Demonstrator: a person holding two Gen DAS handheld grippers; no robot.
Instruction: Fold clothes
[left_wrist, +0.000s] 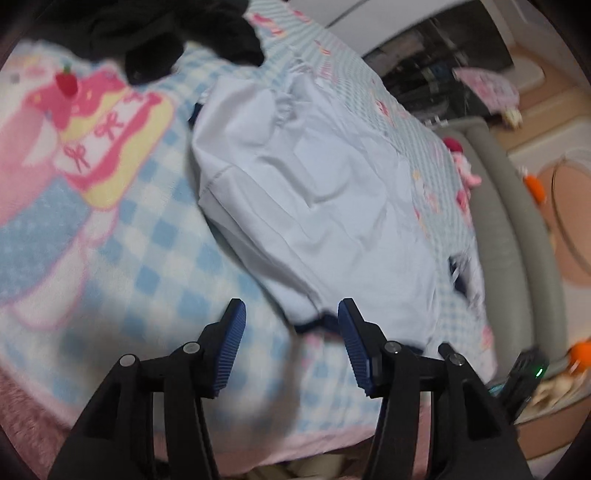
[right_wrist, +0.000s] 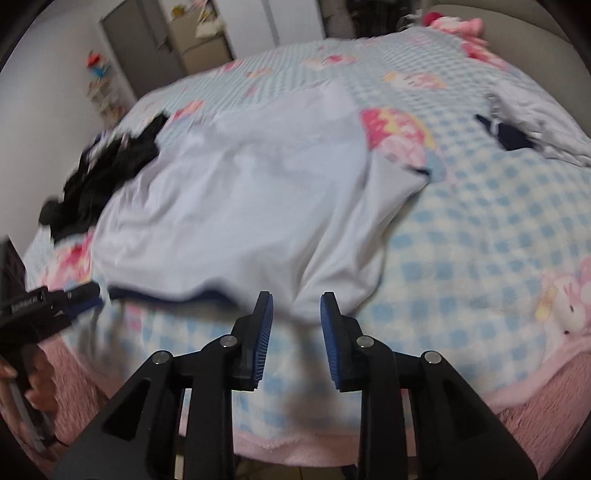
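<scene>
A pale blue garment with dark navy trim (left_wrist: 314, 192) lies spread on the checked blanket (left_wrist: 147, 258) of a bed; it also shows in the right wrist view (right_wrist: 240, 206). My left gripper (left_wrist: 291, 314) is open and empty, just short of the garment's near hem. My right gripper (right_wrist: 296, 306) is open and empty, its tips at the garment's near edge. The left gripper also shows at the left edge of the right wrist view (right_wrist: 83, 295).
A black garment pile (left_wrist: 166, 33) lies at the far side of the bed, also in the right wrist view (right_wrist: 107, 177). A grey and navy garment (right_wrist: 532, 125) lies at the right. A grey padded bed edge (left_wrist: 517, 240) and pink plush toys (left_wrist: 465, 166) border the bed.
</scene>
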